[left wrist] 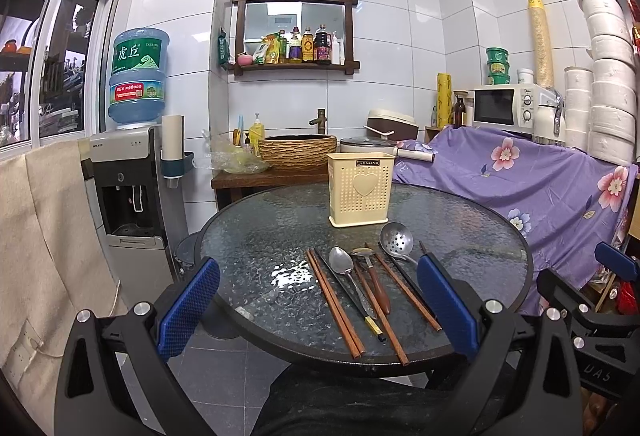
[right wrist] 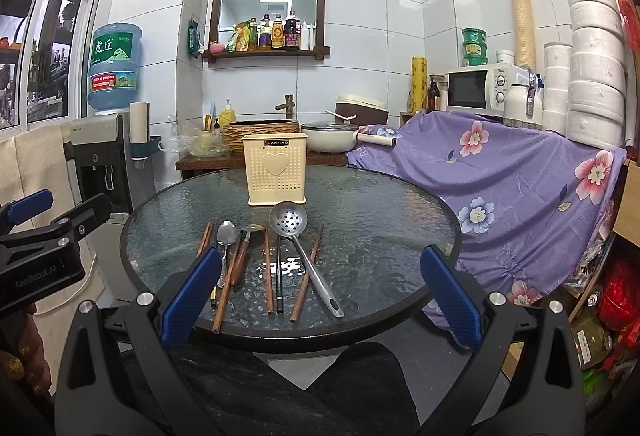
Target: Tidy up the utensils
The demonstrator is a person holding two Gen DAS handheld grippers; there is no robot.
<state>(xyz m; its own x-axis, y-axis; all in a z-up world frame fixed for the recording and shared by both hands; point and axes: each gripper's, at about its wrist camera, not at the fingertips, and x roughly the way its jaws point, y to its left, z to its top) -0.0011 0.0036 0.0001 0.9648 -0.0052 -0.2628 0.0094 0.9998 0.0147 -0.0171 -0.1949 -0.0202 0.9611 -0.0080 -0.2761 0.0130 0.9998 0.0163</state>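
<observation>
Nearest the cameras, the left claw (left wrist: pixel 318 300) and the right claw (right wrist: pixel 320 294) are held spread wide before the near edge of the round, dark-rimmed, textured-glass desk (right wrist: pixel 380 236); nothing is gripped between the blue-padded fingers (left wrist: pixel 188 306) of either. Dark-clothed legs of the person are seen below the near edge.

A row of utensils is laid flat on the desk near that edge, handles toward the viewer. From the desk's left side are seen reddish-brown wooden chopsticks (left wrist: pixel 334 306), a plain steel spoon (left wrist: pixel 341 261), a small brass-coloured spoon with a dark wooden handle (left wrist: pixel 374 282), further wooden chopsticks (right wrist: pixel 269 272), a single black chopstick (right wrist: pixel 279 276), and a perforated steel skimmer ladle (right wrist: pixel 288 219), whose handle crosses a chopstick. In the left wrist view the ladle's handle is hidden behind the claw's right finger; in the right wrist view the lower ends of the leftmost utensils are covered by the claw's left finger.

Beyond the row, toward the far edge, a cream perforated plastic utensil holder with a raised heart (right wrist: pixel 275 169) is stood upright, well apart from the utensils. Its interior cannot be seen from either view.
</observation>
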